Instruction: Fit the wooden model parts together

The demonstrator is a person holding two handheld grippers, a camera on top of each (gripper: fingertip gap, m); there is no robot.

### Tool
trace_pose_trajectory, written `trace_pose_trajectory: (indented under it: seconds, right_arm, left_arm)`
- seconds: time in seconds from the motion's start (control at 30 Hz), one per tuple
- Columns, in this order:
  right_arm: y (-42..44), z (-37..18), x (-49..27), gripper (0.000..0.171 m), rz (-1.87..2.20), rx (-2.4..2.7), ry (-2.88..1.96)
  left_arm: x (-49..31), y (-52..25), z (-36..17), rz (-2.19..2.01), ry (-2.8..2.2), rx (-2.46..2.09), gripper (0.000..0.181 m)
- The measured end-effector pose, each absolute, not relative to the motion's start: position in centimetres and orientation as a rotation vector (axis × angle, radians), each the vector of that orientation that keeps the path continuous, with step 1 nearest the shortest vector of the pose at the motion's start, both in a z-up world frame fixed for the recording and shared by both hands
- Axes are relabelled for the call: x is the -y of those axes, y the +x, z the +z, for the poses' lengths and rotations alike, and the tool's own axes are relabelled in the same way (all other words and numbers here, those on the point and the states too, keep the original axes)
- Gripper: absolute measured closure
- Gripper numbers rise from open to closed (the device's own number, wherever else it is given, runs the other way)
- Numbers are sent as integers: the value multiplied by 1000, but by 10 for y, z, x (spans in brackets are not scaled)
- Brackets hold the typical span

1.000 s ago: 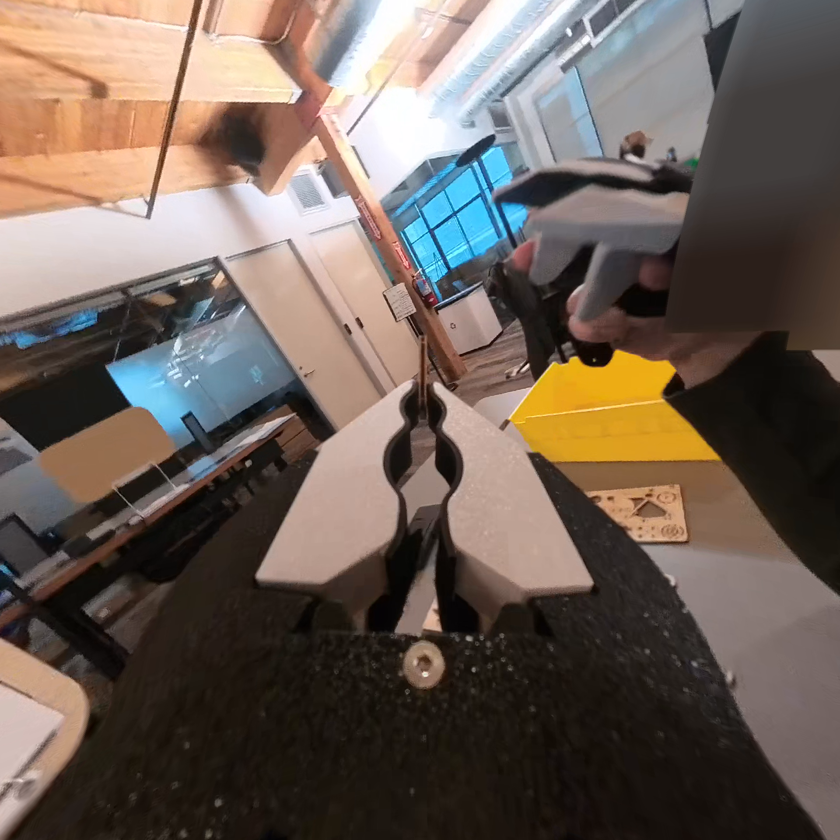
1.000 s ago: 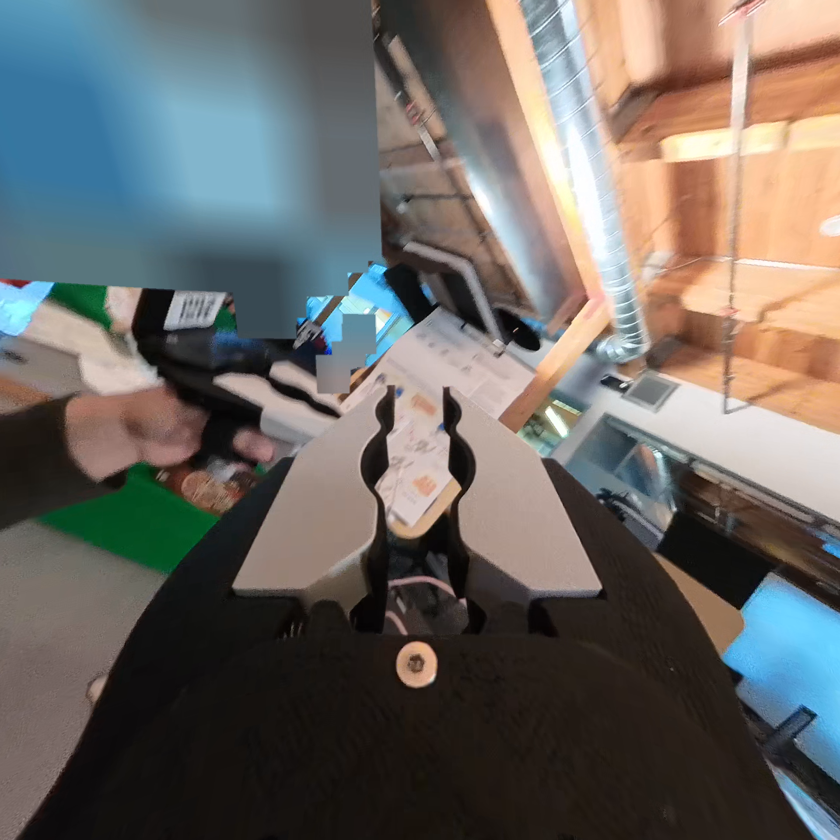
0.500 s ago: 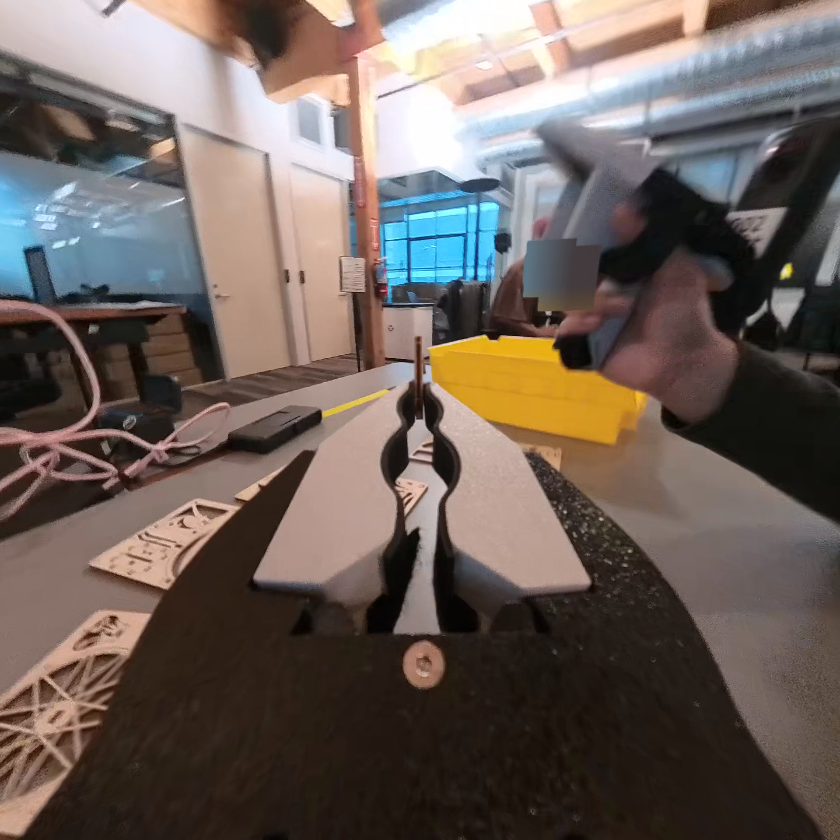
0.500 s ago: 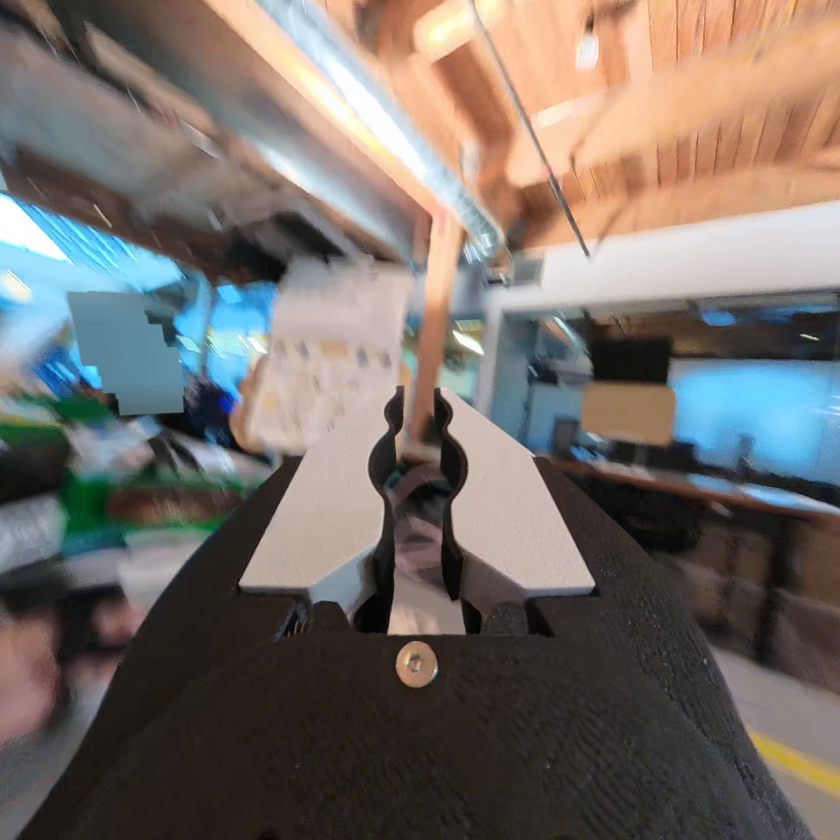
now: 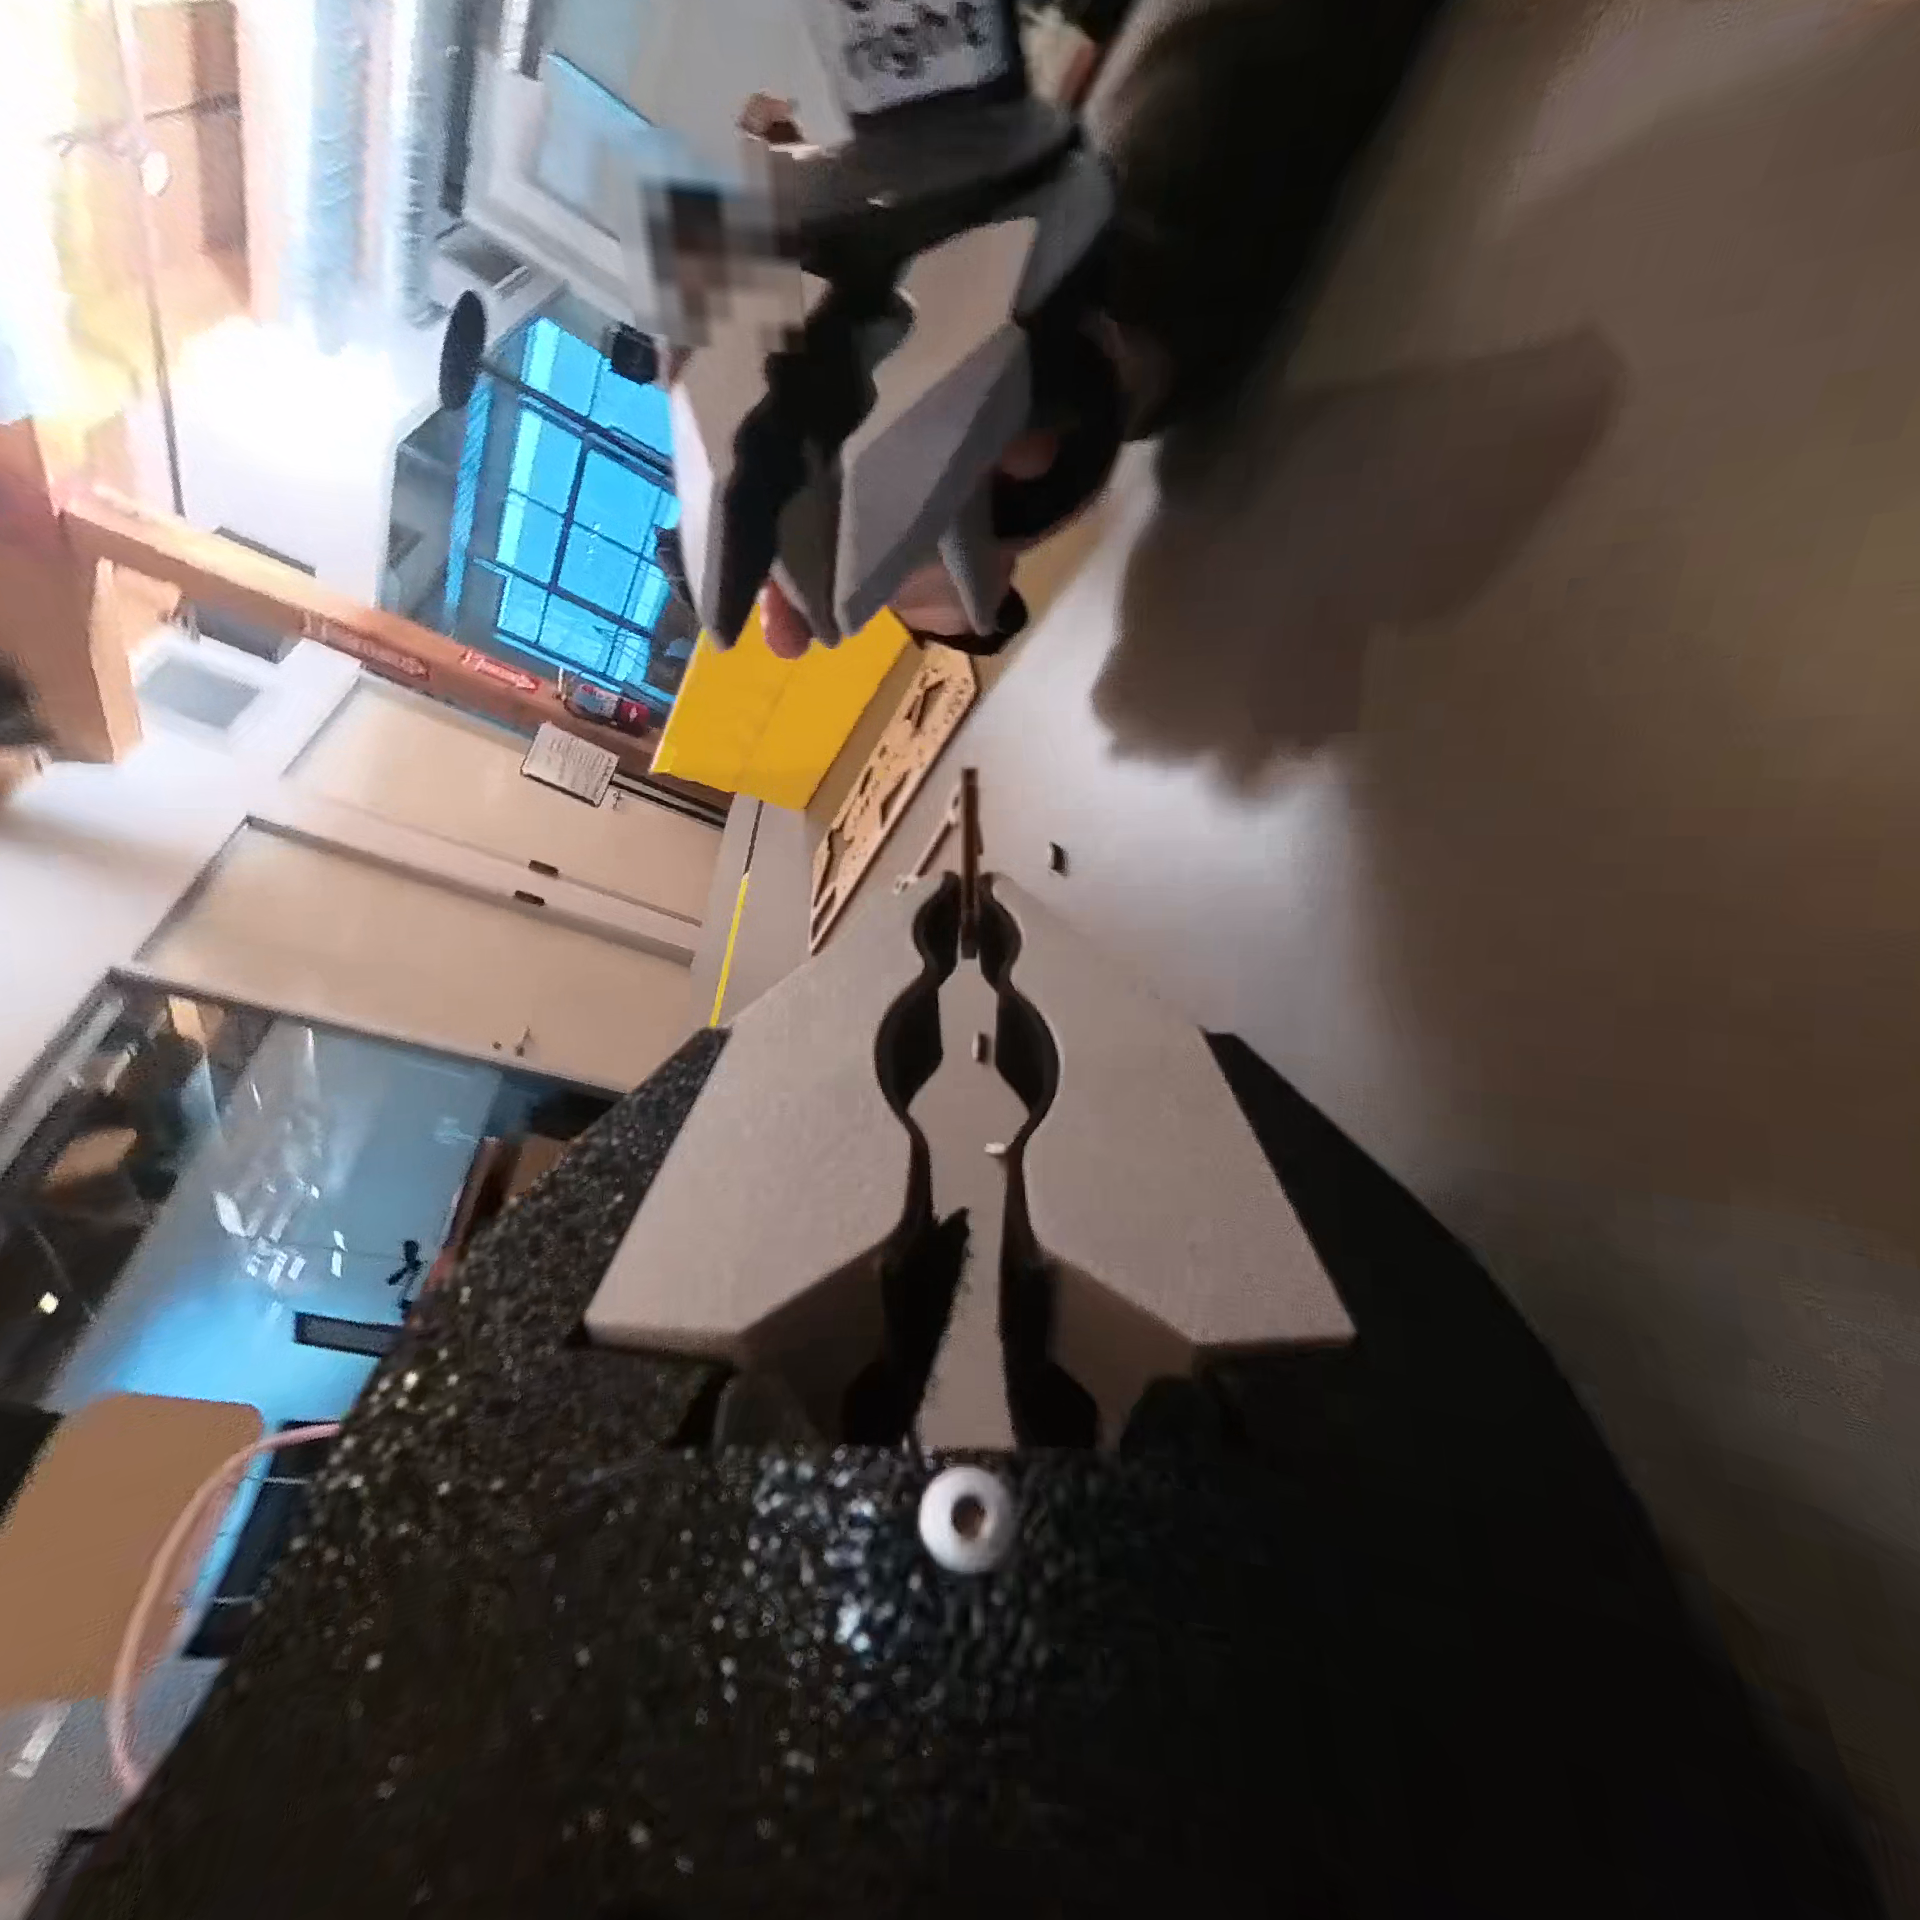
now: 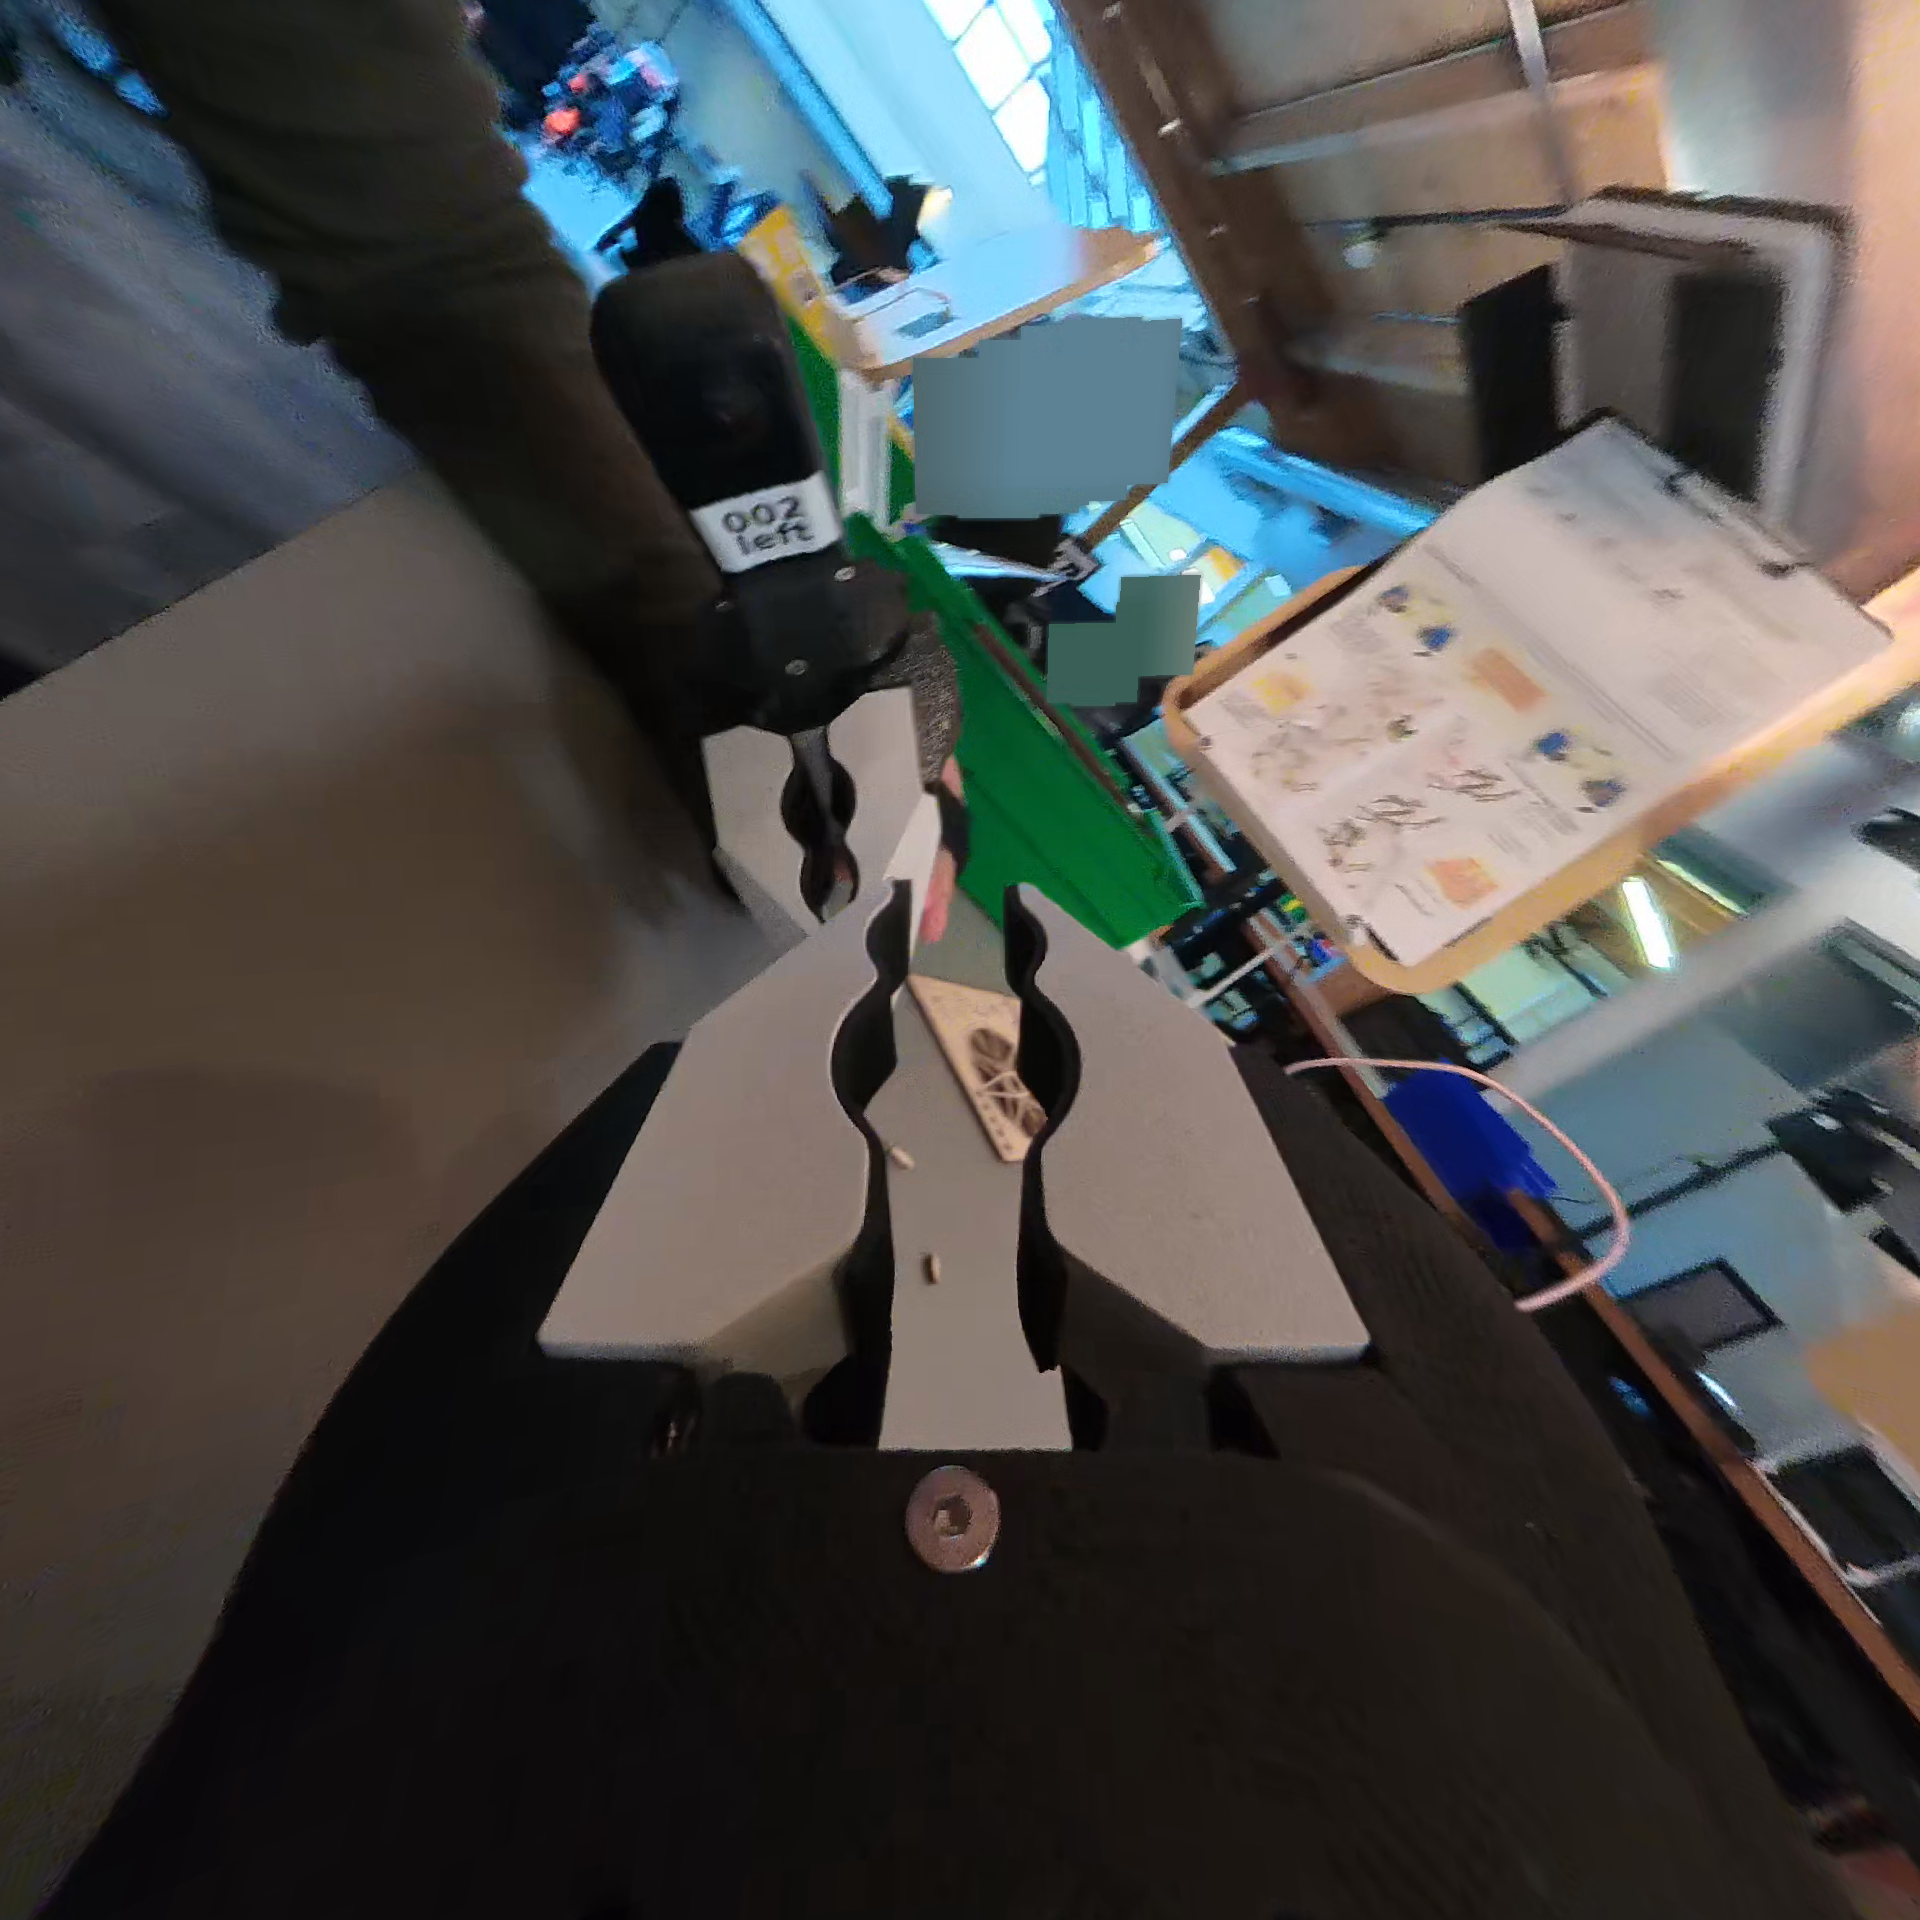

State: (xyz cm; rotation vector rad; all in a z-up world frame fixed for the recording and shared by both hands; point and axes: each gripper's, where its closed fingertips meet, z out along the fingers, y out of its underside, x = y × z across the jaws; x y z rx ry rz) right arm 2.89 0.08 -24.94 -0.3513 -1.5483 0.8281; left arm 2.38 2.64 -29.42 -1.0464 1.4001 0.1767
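My left gripper (image 5: pixel 966 896) is shut on a thin wooden part (image 5: pixel 969 821) that I see edge-on, sticking out past the fingertips. My right gripper (image 6: pixel 951 906) is open and empty, held above the grey table (image 6: pixel 312 831). In the left wrist view the right gripper (image 5: pixel 790 520) hangs up ahead in a hand, jaws apart. In the right wrist view the left gripper (image 6: pixel 823 831) sits just beyond my left fingertip, pointing down. A cut-out wooden sheet (image 6: pixel 987 1060) lies on the table between my right fingers. Other wooden sheets (image 5: pixel 894 769) lie ahead of the left gripper.
A yellow bin (image 5: pixel 769 717) stands at the far end of the table. A green bin (image 6: pixel 1039 790) and an instruction booklet on a wooden stand (image 6: pixel 1507 707) are to the right. Small wooden bits (image 6: pixel 902 1156) lie on the table. A blue object with a pink cable (image 6: pixel 1465 1153) sits at the table's edge. The gap from one gripper's tips to the other's is roughly 5 cm.
Both views have swung and rolled sharply. The left gripper still holds the thin wooden part. The right gripper has come down toward the table and now faces the left gripper.
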Motion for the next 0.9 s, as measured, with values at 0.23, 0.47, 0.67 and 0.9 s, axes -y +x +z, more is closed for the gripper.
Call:
trace_pose_trajectory:
  seconds: [0.23, 0.47, 0.67, 0.9]
  right_arm:
    - [25, -285, 8, 154, 627, 1809, -273]
    - [23, -306, 4, 154, 607, 1937, -363]
    - [11, -309, -25, 153, 458, 1876, -610]
    - [9, -329, -40, 153, 329, 1948, -752]
  left_arm:
    - [-19, 26, -312, 480, -825, -1587, 180]
    - [-31, 19, -304, 706, -772, -1562, 181]
    - [-48, 5, -313, 964, -919, -1589, 181]
    - [-51, -1, -321, 970, -1102, -1576, 179]
